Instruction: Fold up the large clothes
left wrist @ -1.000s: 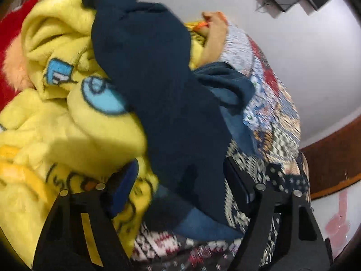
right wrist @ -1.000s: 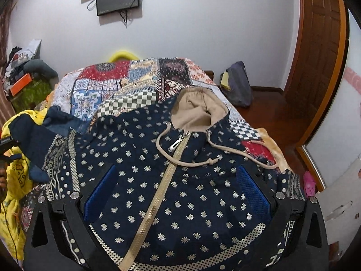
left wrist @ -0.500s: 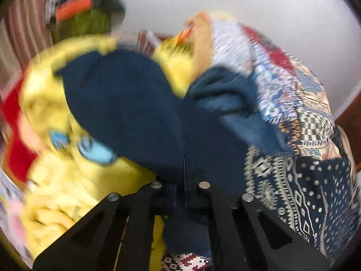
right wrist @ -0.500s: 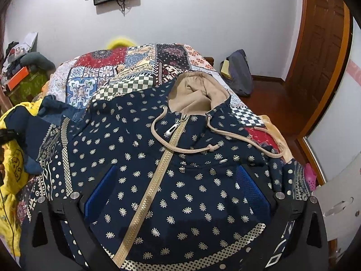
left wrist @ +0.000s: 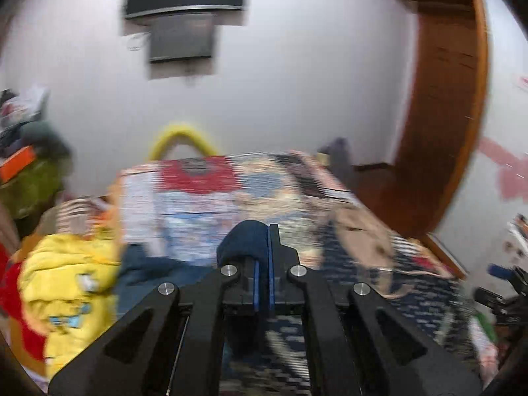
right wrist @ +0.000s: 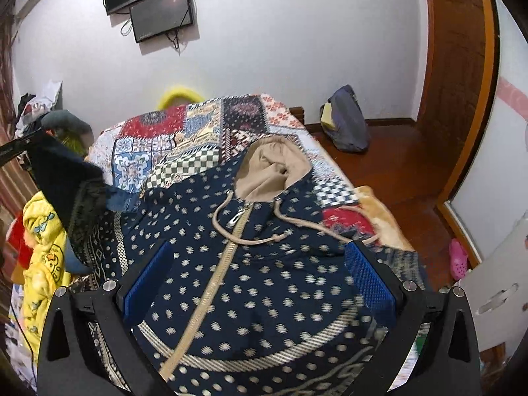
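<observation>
A navy hoodie with cream dots [right wrist: 264,264], a beige zipper and a tan-lined hood [right wrist: 274,168] lies face up on the bed. My left gripper [left wrist: 262,250] is shut on the hoodie's navy sleeve cuff [left wrist: 246,237] and holds it lifted; in the right wrist view the raised sleeve [right wrist: 66,178] hangs at the left. My right gripper [right wrist: 257,283] is open and empty above the hoodie's lower front, apart from the cloth. The left wrist view is motion-blurred.
A patchwork quilt [right wrist: 198,132] covers the bed. A yellow cartoon blanket [right wrist: 43,247] is heaped at the left edge. A grey backpack [right wrist: 346,125] sits on the wooden floor by the wall. A wooden door [right wrist: 462,82] is at the right.
My left gripper closed on the navy sleeve and lifted it, swinging up toward the bed's middle. My right gripper stayed open over the hoodie and shifted slightly.
</observation>
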